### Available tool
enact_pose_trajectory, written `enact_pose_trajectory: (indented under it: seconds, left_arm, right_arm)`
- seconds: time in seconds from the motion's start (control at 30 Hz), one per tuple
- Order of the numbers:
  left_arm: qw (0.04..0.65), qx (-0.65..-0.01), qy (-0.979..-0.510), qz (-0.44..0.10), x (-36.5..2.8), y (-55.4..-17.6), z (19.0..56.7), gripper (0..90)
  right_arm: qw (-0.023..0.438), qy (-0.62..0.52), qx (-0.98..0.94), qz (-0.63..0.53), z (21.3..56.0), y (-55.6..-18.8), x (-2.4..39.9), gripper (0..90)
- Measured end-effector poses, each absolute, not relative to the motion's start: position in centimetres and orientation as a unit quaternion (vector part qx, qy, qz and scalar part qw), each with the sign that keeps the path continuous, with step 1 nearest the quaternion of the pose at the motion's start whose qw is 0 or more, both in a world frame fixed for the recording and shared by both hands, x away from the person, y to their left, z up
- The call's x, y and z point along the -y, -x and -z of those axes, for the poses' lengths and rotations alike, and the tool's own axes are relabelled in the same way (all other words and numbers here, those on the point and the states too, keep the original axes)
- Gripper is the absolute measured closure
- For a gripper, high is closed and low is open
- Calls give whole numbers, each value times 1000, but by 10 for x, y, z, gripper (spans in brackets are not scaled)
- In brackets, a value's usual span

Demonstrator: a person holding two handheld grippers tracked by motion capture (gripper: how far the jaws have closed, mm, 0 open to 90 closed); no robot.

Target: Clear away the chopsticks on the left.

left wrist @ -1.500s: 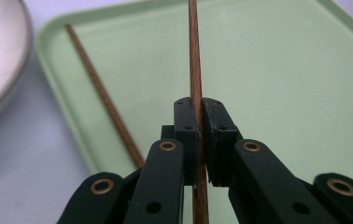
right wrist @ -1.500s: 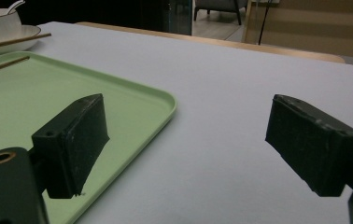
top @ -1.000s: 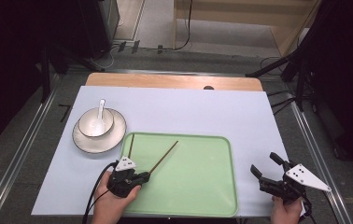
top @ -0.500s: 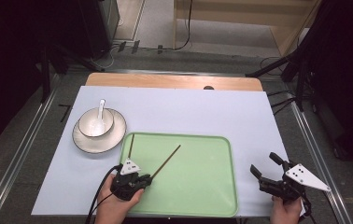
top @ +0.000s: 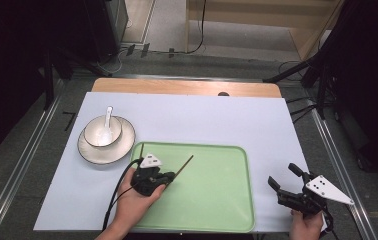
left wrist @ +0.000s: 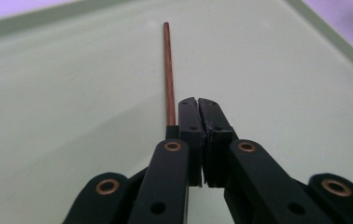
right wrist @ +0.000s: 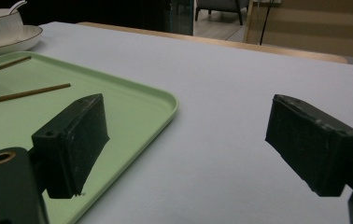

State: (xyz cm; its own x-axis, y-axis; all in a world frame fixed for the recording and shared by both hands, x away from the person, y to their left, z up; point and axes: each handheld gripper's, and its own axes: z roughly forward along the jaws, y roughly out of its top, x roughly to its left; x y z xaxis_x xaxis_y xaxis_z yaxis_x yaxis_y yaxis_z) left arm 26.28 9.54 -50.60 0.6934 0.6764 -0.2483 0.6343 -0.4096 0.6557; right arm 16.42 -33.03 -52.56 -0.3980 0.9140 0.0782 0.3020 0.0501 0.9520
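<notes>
A thin brown chopstick (top: 184, 165) lies slanted on the green tray (top: 217, 200). My left gripper (top: 168, 176) is at its near end, over the tray. In the left gripper view that gripper (left wrist: 198, 105) has just been closing and its pads meet with nothing seen between them. The chopstick (left wrist: 167, 70) runs out from under the left jaw. A second chopstick (top: 141, 148) lies by the tray's left rim. My right gripper (top: 283, 176) rests on the white mat right of the tray. Its jaws (right wrist: 188, 140) stand wide open and empty.
A white bowl (top: 102, 131) with a white spoon (top: 108, 116) sits on a plate (top: 119, 150) just left of the tray's far corner. The white mat (top: 202, 120) covers the table, with a wooden strip (top: 177, 87) along its far edge.
My left gripper has moved right and farther onto the tray, along the slanted chopstick, which has shifted slightly. The right gripper has stayed put.
</notes>
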Motion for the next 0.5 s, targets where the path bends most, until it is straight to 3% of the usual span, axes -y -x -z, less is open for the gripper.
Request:
enact_pose_trajectory:
  seconds: [0.27, 0.5]
  left_arm:
    - [365, -403, -839, -25, -59, -293, 522, 900]
    - [352, -417, -836, -54, -67, -302, 521, 900]
  right_arm:
    - [294, -460, -661, -515, 527, -165, 331, 130]
    - [292, -460, -662, -515, 527, -165, 332, 130]
